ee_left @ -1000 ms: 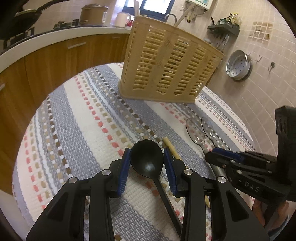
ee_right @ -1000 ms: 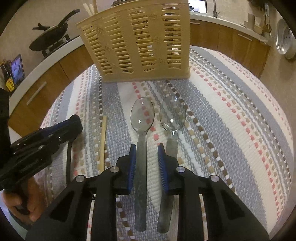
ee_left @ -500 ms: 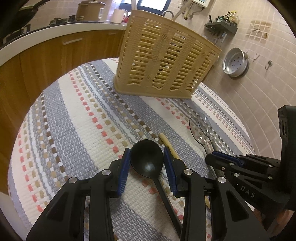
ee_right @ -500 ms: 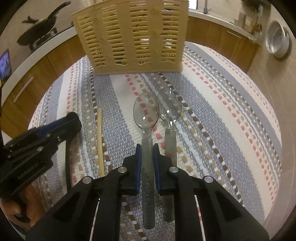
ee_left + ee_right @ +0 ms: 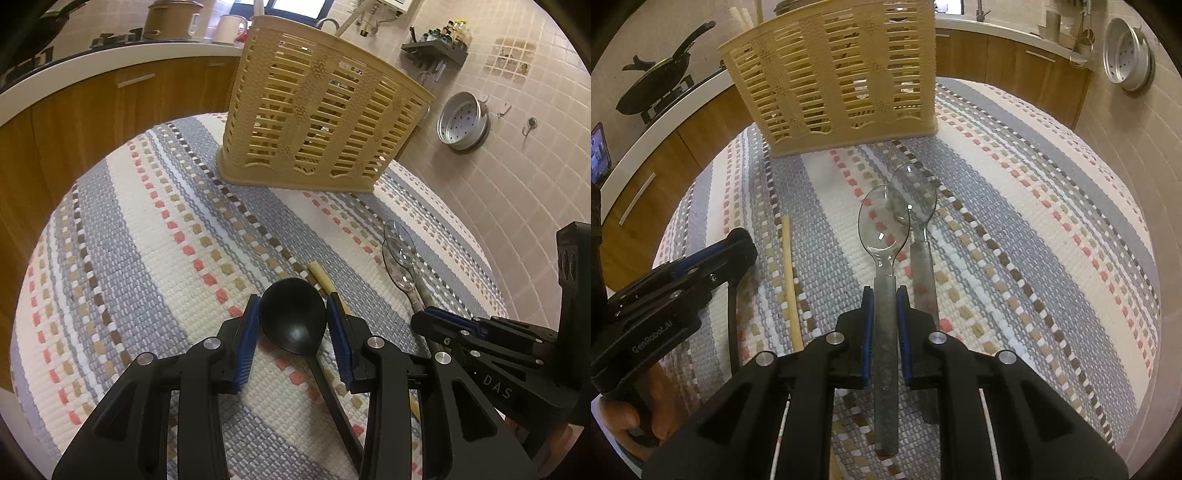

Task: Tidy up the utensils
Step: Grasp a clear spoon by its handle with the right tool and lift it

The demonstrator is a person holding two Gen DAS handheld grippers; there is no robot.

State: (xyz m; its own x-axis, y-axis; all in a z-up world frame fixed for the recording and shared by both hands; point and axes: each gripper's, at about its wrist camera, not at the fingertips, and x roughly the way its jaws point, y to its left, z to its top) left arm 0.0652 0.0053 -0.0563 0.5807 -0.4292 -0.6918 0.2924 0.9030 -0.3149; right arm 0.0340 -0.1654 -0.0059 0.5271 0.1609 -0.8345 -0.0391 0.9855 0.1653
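We list what we find on the round table, which is covered by a striped woven cloth [image 5: 155,236].

Item one: a black spoon [image 5: 293,317], lying on the cloth. Our left gripper [image 5: 293,326] has its blue pads on either side of the bowl, right at its edges; we read this as a grip on the bowl, with the handle trailing back beneath the gripper.

Item two: a clear spoon with a grey handle [image 5: 885,314]. Our right gripper [image 5: 885,314] is clamped on its handle, both pads pressed against it, the bowl pointing forward toward the basket.

Item three: a second clear spoon [image 5: 919,236], lying just beside the first on its right, its bowl partly overlapped by the held spoon's bowl in the right wrist view. No gripper touches it.

Item four: a pale chopstick [image 5: 790,280], flat on the cloth between the two grippers, just beside the left gripper's right finger.

Item five: a beige slatted utensil basket [image 5: 317,122], upright at the far side of the cloth, well apart from the spoons; a few pale sticks rise above its rim.

Surroundings: a wooden counter [image 5: 74,110] curving behind, a black pan [image 5: 655,88] on the stove, a metal steamer tray [image 5: 463,123] hung on the tiled wall.
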